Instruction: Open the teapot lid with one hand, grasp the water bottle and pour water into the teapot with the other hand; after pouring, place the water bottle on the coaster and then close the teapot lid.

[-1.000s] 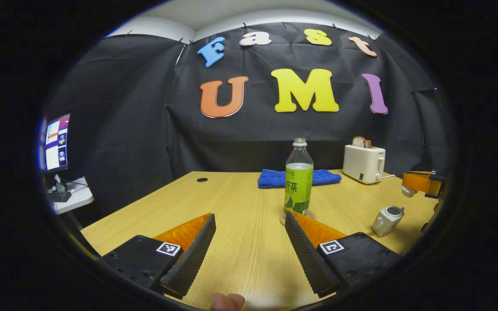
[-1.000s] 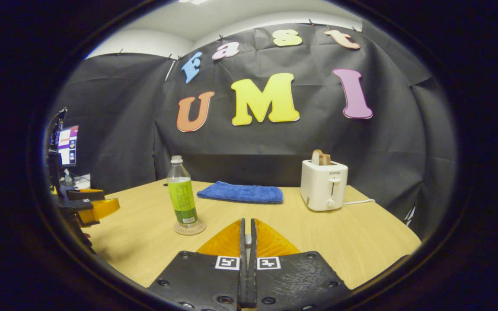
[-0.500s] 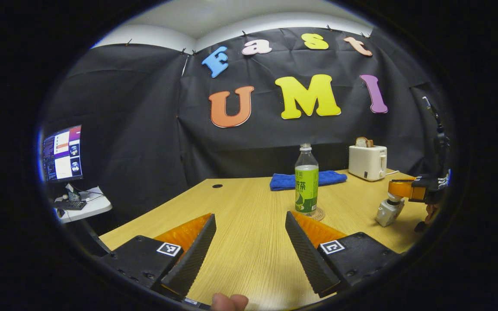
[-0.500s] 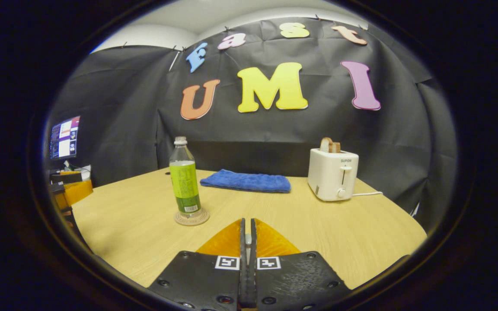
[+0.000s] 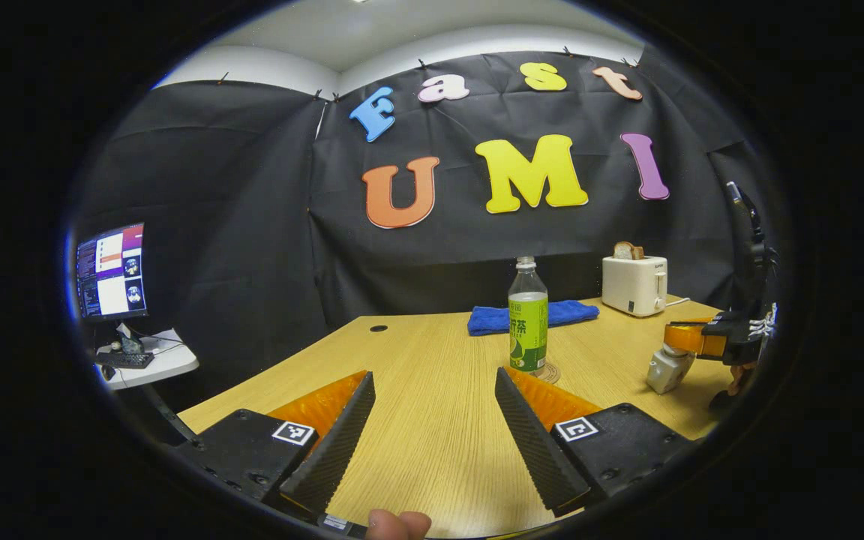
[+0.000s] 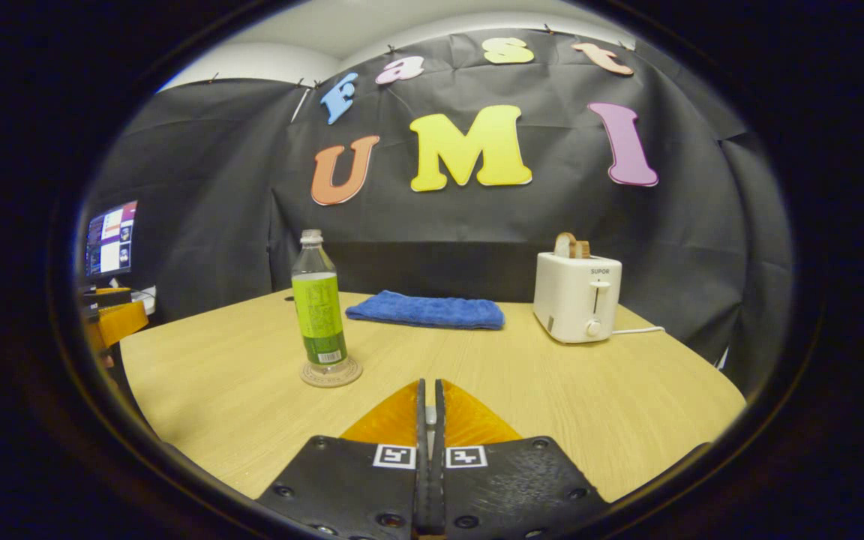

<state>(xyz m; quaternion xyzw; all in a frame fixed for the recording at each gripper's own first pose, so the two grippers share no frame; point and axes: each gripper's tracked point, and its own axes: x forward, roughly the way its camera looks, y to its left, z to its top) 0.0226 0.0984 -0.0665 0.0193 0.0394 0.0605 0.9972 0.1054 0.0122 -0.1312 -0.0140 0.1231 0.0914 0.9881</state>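
In the right gripper view, the water bottle (image 6: pixel 319 309) stands on a coaster (image 6: pixel 331 373) on the table (image 6: pixel 252 405). Behind it lies a folded towel (image 6: pixel 426 310), with the toaster (image 6: pixel 577 297) to its right. In the left gripper view, the teapot (image 5: pixel 665 367) sits right of the bottle.

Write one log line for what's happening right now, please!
stage: closing lid | water bottle: upright on coaster | left hand-held gripper: open, empty | right hand-held gripper: shut on lid, over teapot

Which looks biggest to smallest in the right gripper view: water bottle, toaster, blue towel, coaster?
1. Toaster and blue towel, too alike to split.
2. Water bottle, though it stands nearer the camera.
3. Coaster.
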